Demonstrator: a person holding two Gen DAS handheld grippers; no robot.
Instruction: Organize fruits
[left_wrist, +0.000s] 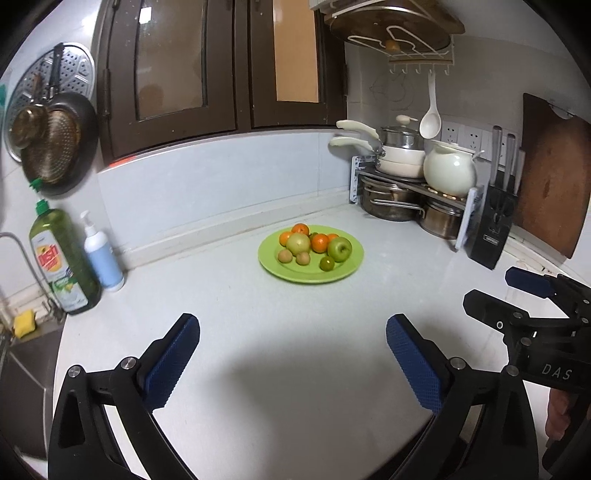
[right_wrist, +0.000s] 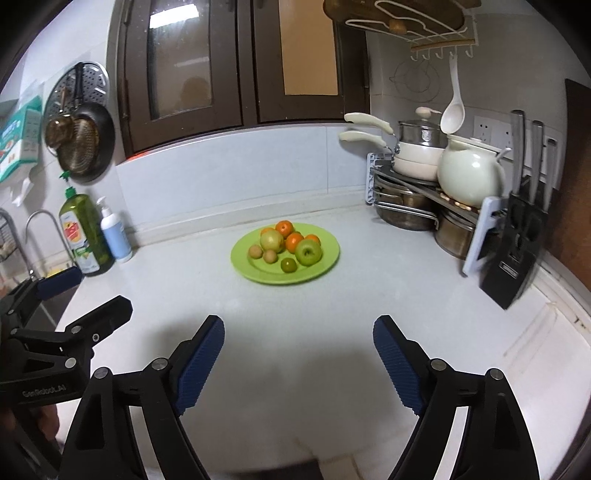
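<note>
Fruits (left_wrist: 314, 245) heaped on green plate (left_wrist: 343, 271); both tongs, left (left_wrist: 293, 363) and right (right_wrist: 299, 360), spread wide, holding nothing; either just starting or already finished.

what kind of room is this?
Likely a home kitchen: pots stacked on a corner rack, a knife block, dish soap by a sink tap, and a fruit plate on the counter.

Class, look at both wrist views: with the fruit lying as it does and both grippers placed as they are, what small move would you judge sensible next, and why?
All the fruit sits on the green plate; both the left gripper and the right gripper are open and empty, short of it. That fits fruit awaiting sorting or already gathered. Probably just ease one gripper toward the plate; which fruit to take, if any, these views do not settle.
</note>
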